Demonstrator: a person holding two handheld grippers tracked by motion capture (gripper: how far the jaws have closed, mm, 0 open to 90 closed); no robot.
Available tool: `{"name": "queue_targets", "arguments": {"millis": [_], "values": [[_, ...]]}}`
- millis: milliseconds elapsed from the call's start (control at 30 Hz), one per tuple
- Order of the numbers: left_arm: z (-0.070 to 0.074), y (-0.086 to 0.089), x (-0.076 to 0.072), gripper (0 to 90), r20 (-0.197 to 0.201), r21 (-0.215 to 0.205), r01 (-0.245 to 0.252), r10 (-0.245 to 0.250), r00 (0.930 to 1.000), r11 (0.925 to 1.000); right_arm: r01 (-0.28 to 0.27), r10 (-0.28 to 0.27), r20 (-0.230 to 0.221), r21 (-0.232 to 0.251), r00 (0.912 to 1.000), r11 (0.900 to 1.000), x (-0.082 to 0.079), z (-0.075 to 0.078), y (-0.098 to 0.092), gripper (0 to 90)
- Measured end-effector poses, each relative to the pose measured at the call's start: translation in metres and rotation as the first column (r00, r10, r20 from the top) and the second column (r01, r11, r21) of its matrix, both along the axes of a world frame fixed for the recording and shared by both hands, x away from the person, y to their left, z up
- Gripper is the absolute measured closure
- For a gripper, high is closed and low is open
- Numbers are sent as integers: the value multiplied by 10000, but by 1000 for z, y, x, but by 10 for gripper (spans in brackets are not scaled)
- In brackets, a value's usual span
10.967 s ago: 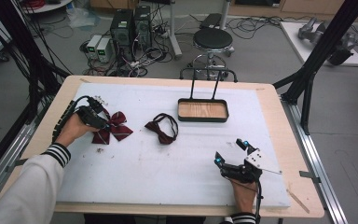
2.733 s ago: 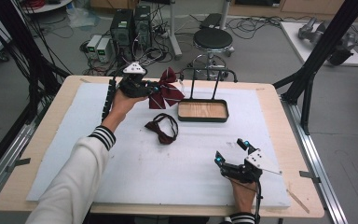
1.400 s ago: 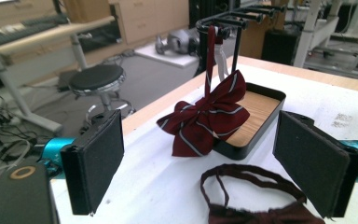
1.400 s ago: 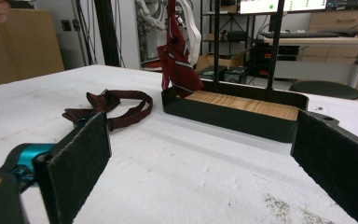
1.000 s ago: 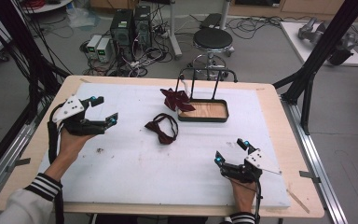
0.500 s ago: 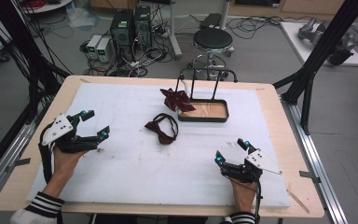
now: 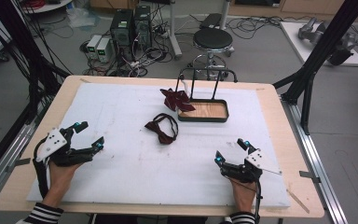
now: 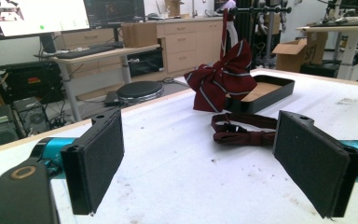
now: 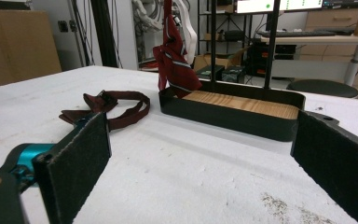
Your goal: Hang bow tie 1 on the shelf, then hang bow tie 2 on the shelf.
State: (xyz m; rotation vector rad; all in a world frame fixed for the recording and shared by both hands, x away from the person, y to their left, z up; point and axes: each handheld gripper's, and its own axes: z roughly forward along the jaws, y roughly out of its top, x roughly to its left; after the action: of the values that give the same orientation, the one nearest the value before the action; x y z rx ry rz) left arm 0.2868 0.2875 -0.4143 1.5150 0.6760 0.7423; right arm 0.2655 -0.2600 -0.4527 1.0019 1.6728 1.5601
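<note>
Person at white-covered table (image 7: 135,177), gripper in each hand. Left gripper (image 7: 89,136) low at near left edge, jaws spread wide, nothing between them. Right gripper (image 7: 231,151) near front right, jaws likewise wide apart and empty. Striped bow tie (image 7: 176,99) hangs from black rack (image 7: 208,72), draped at left end of wood-bottomed tray (image 7: 204,117). Plain dark-red bow tie (image 7: 161,128) lies flat mid-table, just beside tray, well apart from both grippers.
</note>
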Motion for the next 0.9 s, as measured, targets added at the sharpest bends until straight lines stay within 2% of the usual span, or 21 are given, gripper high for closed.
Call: {"name": "queue_targets", "arguments": {"millis": [233, 367, 600, 733, 767, 900], "values": [[-5, 0, 0, 168, -40, 159, 5, -5, 10000, 9999, -1, 1, 35, -71, 10000, 10000, 0, 0, 1, 40], [-5, 0, 0, 168, -46, 92, 53, -53, 10000, 9999, 6, -6, -25, 49, 10000, 10000, 0, 0, 0, 40], [-7, -1, 0, 168, -36, 75, 32, -31, 10000, 10000, 153, -153, 23, -103, 9999, 9998, 0, 2, -2, 40], [-9, -2, 0, 168, -74, 69, 45, -44, 10000, 10000, 119, -120, 92, 113, 9999, 9999, -1, 11, -4, 40], [-9, -2, 0, 168, -72, 104, 57, -56, 10000, 9999, 103, -105, 176, 72, 9998, 9999, -1, 14, -4, 40], [-11, -3, -1, 168, -96, 147, 95, -94, 9999, 9998, 271, -271, -22, -226, 9996, 9994, 3, 27, -1, 40]]}}
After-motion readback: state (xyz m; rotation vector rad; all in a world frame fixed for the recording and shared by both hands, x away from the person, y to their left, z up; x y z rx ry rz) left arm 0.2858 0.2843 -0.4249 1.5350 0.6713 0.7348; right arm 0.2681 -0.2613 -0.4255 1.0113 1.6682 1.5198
